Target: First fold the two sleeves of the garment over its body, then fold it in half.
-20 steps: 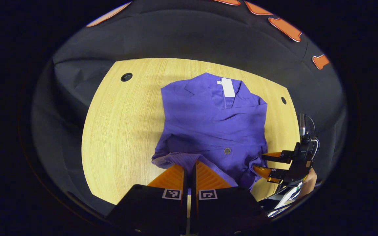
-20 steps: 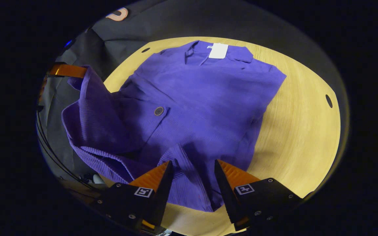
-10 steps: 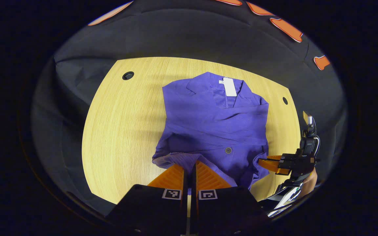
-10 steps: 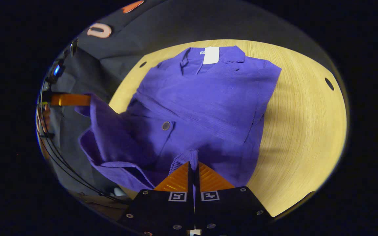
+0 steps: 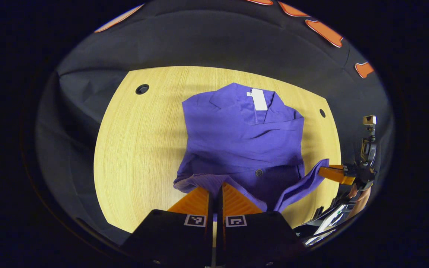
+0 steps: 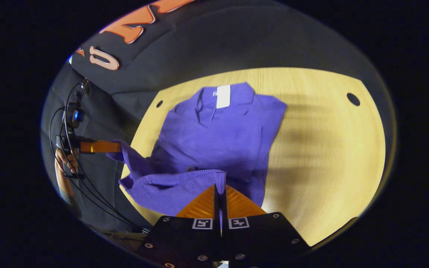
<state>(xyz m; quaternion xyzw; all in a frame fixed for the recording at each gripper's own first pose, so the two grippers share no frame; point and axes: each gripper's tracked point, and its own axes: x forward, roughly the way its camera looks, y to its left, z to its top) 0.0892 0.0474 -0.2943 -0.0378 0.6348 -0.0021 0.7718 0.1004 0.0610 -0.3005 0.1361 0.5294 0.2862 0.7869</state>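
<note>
You have one purple ribbed jacket (image 5: pixel 242 137) lying on the round wooden table (image 5: pixel 140 149), its collar and white label (image 5: pixel 259 99) toward the far side of the table and its hem toward you. Both sleeves appear already folded over the body, so I judge that the fold in half is the step in hand. Your left gripper (image 5: pixel 214 193) is clenched on the hem at one near corner, the fingers pressed together with cloth between them. Your right gripper (image 6: pixel 220 195) is also clamped on the hem, at the other near corner, and lifts it off the table. The fabric looks soft and rather thick; it sags between the two grips and will probably drape, not slide. It should be light enough, but a thick knit can pull the folded sleeves out of place. The hem corners are the good places to hold. I count one button (image 5: pixel 259 172), two cable holes in the table, two grippers.
</note>
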